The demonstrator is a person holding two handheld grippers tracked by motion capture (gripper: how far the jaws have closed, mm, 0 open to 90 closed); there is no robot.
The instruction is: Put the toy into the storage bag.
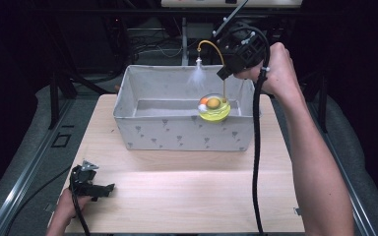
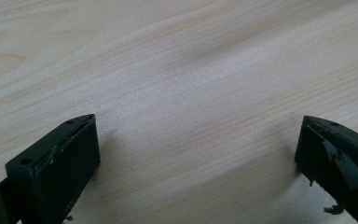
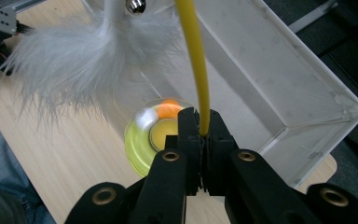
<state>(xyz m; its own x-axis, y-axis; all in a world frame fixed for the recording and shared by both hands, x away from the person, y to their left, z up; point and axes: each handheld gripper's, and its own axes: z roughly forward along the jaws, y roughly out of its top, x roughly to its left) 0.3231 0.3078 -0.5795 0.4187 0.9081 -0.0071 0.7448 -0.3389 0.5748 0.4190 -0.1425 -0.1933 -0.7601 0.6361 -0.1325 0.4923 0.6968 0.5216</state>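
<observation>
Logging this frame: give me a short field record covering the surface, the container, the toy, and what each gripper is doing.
surface: light wooden table
container: grey fabric bin with small printed marks, at the far part of the table
toy: yellow-green round base with orange balls, a curved yellow wand and a white feather tuft
toy position: held above the bin's right part
right gripper: shut on the yellow wand
left gripper: open, holding nothing, low over the table at its near left
</observation>
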